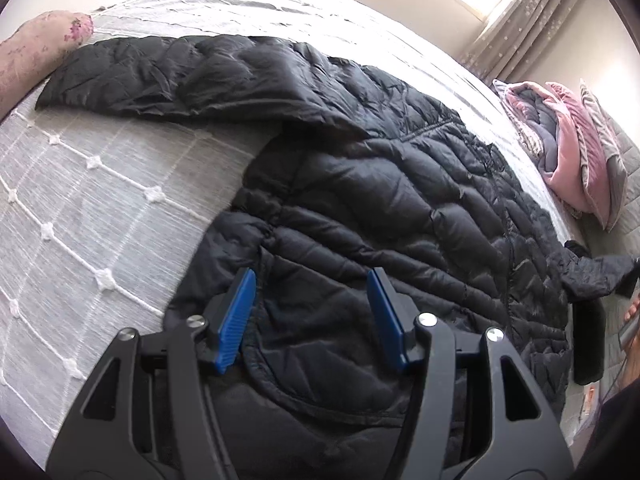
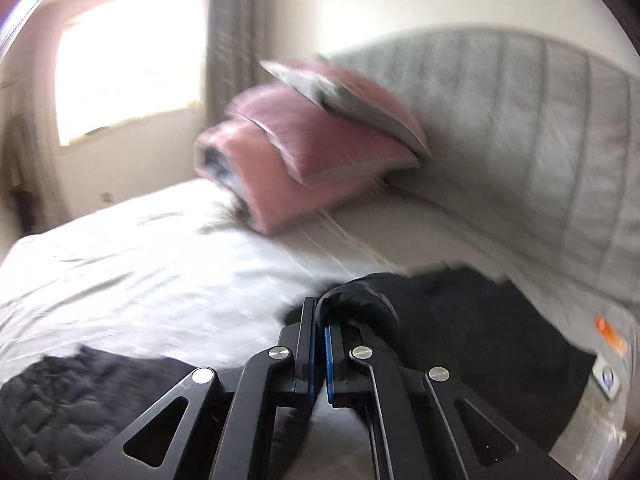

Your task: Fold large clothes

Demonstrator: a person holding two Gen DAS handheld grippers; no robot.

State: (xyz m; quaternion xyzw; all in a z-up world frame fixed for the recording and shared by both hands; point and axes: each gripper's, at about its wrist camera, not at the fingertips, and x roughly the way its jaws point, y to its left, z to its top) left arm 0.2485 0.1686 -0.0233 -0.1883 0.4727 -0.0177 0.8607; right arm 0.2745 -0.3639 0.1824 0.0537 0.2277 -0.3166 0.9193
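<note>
A black quilted puffer jacket (image 1: pixel 380 200) lies spread on the bed, one sleeve (image 1: pixel 160 76) stretched out to the far left. My left gripper (image 1: pixel 312 276) hovers open just over the jacket's near part, its blue pads (image 1: pixel 236 320) wide apart with fabric below them. The other sleeve (image 1: pixel 596 276) is lifted off the bed at the right edge. In the blurred right wrist view my right gripper (image 2: pixel 318 312) is shut on a fold of that black sleeve (image 2: pixel 360 296), and more of the jacket (image 2: pixel 480 328) hangs beneath it.
A white-and-grey bedspread (image 1: pixel 100 200) covers the bed (image 2: pixel 140 260). Pink and grey pillows (image 1: pixel 572 152) are stacked (image 2: pixel 320 148) against a grey padded headboard (image 2: pixel 540 128). A floral cushion (image 1: pixel 36 48) sits at the far left. A window (image 2: pixel 128 60) and curtains (image 1: pixel 520 20) are behind.
</note>
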